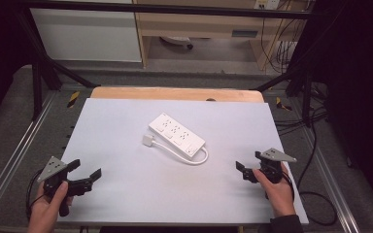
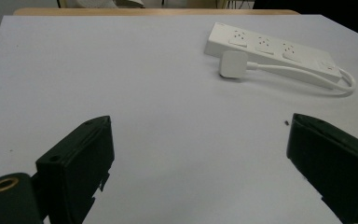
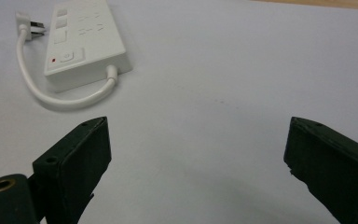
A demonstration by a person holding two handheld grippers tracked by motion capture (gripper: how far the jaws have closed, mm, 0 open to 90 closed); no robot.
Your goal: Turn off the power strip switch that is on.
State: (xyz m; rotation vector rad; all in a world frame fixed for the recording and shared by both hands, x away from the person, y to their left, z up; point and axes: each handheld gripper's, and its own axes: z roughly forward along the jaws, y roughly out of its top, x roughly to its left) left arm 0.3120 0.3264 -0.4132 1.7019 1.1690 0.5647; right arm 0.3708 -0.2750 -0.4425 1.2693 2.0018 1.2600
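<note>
A white power strip (image 1: 177, 135) lies at an angle in the middle of the pale table (image 1: 126, 194), its short white cable (image 1: 194, 159) looping back along its near side to a white plug (image 1: 148, 141). The strip (image 2: 270, 51) and plug (image 2: 233, 64) lie ahead and to the right in the left gripper view. The strip (image 3: 81, 39) lies at upper left in the right gripper view, with a red-dotted switch at its near end. My left gripper (image 1: 84, 174) rests near the table's front left, jaws wide open and empty. My right gripper (image 1: 249, 165) sits at the front right, likewise open and empty.
The table's wooden far edge (image 1: 175, 93) borders a black metal frame (image 1: 43, 73). Cables (image 1: 315, 194) trail on the floor to the right. A cabinet (image 1: 87, 34) and shelving stand beyond the table.
</note>
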